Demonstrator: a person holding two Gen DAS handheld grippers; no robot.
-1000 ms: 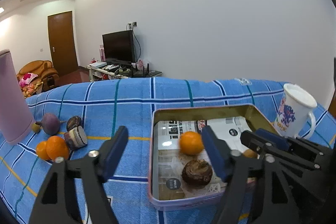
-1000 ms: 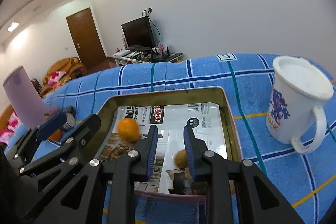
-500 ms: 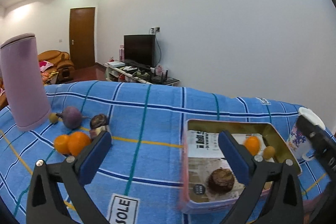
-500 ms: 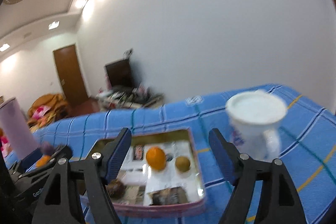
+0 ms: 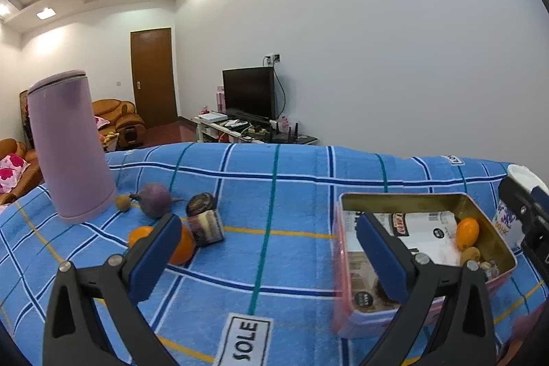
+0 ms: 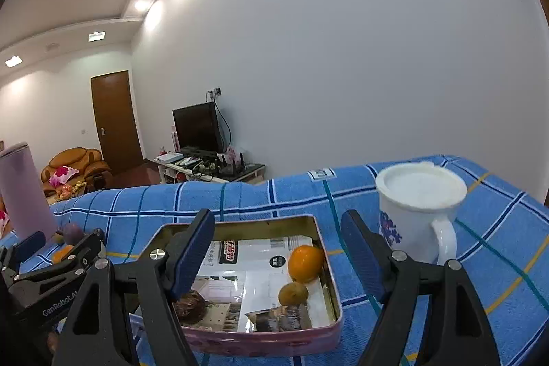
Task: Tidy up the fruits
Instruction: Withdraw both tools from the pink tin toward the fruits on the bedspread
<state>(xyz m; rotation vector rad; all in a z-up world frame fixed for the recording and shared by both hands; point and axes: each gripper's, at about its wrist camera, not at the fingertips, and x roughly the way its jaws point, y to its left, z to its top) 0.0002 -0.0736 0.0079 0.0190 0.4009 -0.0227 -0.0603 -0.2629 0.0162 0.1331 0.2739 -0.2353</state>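
Your orange [image 6: 305, 263] and a small brownish fruit [image 6: 292, 294] lie inside the tin [image 6: 260, 337] on the blue cloth [image 5: 291, 194]; a dark fruit [image 6: 189, 307] there is half hidden. Both tools, left [image 5: 267, 258] and right [image 6: 278, 249], are spread and empty. Loose fruits [image 5: 156, 204] wait near the purple cylinder [image 5: 70, 148].

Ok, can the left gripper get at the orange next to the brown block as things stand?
Probably yes. The left gripper is open and empty, and the orange lies just past its left finger on the blue cloth. The brown block beside it crowds one side.
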